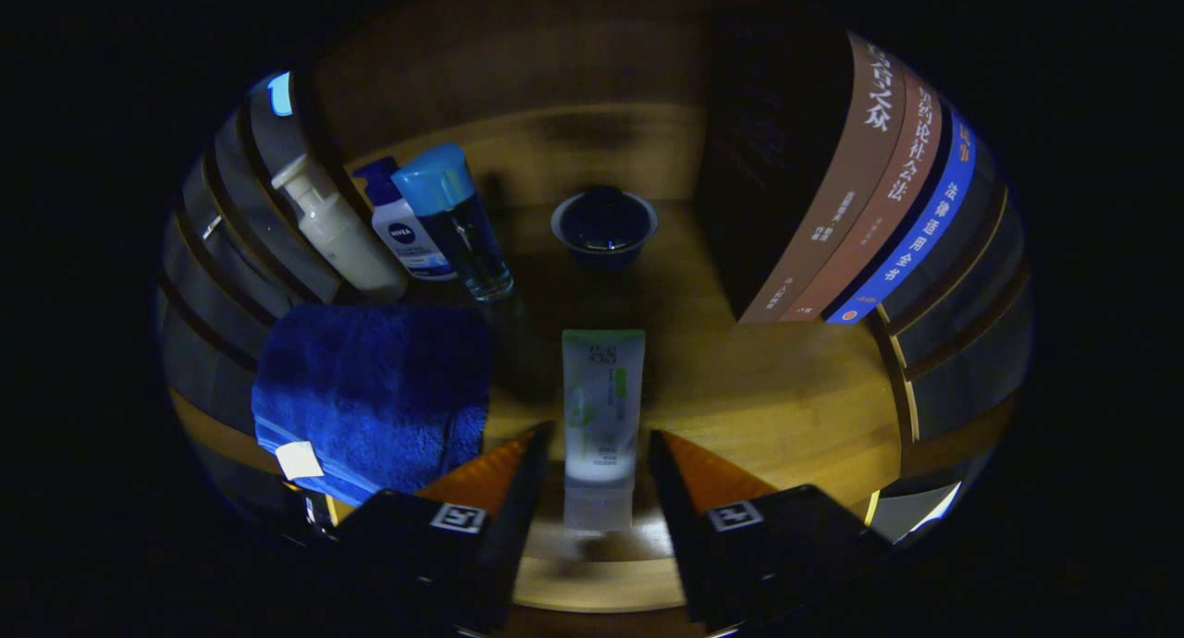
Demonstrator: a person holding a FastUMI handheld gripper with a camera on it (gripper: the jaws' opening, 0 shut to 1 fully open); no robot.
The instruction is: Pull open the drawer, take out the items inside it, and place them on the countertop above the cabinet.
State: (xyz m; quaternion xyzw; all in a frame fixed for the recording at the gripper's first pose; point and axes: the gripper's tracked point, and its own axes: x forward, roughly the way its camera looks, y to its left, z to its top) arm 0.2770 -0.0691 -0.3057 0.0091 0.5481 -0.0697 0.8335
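So the claw (599, 453) was spread open, with a squeeze tube (603, 416) standing between its fingers, neither finger looking like it touched the plastic. The tube sat on the wooden counter (786, 407), cap end down nearest the claw. My guess: it was light and a bit squishy, slick plastic, so pinching the stiffer lower part near the cap would've been safer than the soft middle. Just left of the claw lay a folded blue towel (370, 388), soft and floppy. Beyond that stood a pump bottle (338, 231), a white bottle (402, 231) and a clear bottle (458, 222). Straight ahead, further off, was a small dark bowl (604, 224), and off to the right a row of books (860, 194).
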